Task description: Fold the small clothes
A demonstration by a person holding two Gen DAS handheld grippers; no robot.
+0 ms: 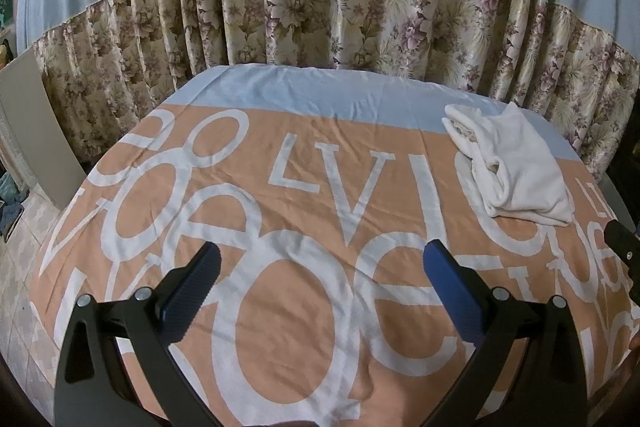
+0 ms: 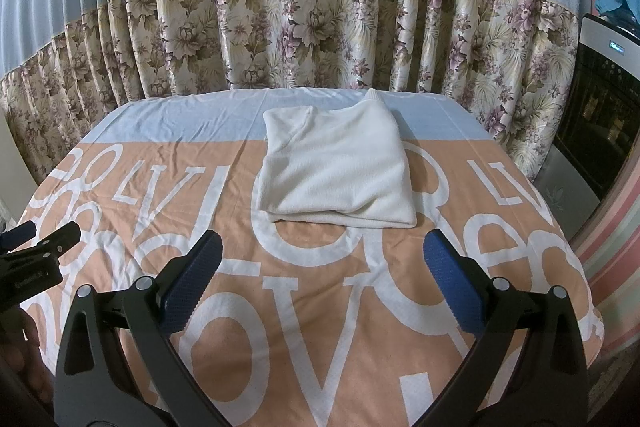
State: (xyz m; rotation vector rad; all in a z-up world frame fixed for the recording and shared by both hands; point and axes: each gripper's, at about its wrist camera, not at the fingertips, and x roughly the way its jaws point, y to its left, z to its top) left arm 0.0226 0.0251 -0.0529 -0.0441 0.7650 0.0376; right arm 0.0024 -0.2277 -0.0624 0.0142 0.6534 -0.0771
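While both sets of tongs gape empty: folded white garment (image 2: 338,167) dead ahead of right gripper (image 2: 322,263), far right of left gripper (image 1: 320,265); long axis unclear.

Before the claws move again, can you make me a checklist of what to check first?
1. Left claw open, holding nothing: ok.
2. Right claw open, holding nothing: ok.
3. White knitted garment folded into a neat stack: ok.
4. Garment lying fully on the orange-and-blue lettered bedsheet, away from its edges: ok.
5. Both claws apart from the garment: ok.
6. More small clothes waiting to be folded: cannot tell, none in view.
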